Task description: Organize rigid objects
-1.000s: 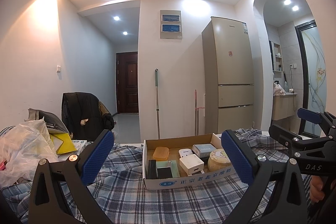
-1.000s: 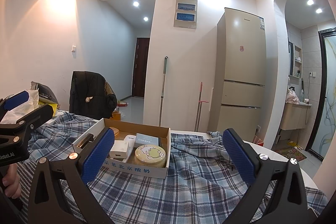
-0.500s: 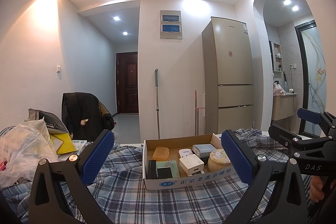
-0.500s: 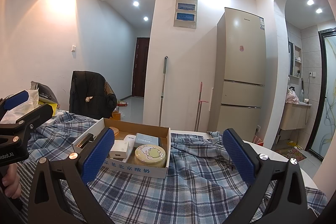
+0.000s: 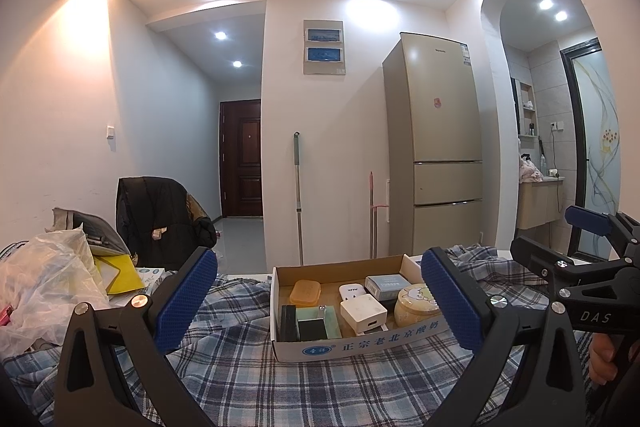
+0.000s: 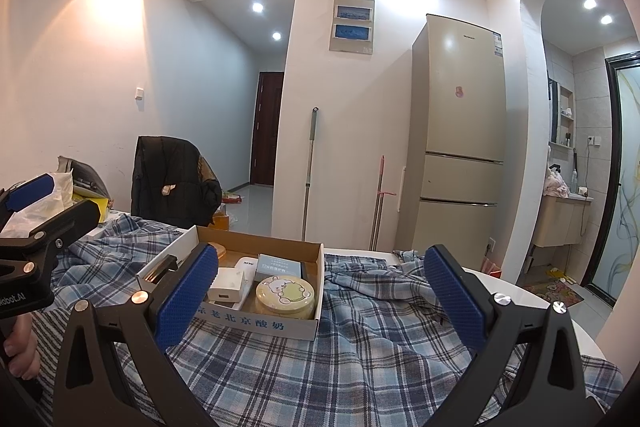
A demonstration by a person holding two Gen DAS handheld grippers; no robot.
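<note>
A shallow cardboard box [image 5: 344, 346] with blue print stands on the plaid cloth. It holds an orange soap case [image 5: 305, 291], white chargers [image 5: 363, 312], a grey-blue carton [image 5: 387, 283], a round yellow tin [image 5: 415, 304] and dark and green blocks [image 5: 316, 323]. My left gripper [image 5: 319, 301] is open and empty, just short of the box. My right gripper [image 6: 321, 297] is open and empty; the box [image 6: 256, 323] lies ahead to its left, with the tin [image 6: 285, 295] at its near corner.
A plaid cloth [image 6: 360, 359] covers a white round table [image 6: 520, 293]. Plastic bags and yellow papers [image 5: 60, 283] are piled at the left. A chair with a black jacket [image 5: 160, 223], two mops [image 5: 298, 199] and a fridge [image 5: 436, 147] stand behind.
</note>
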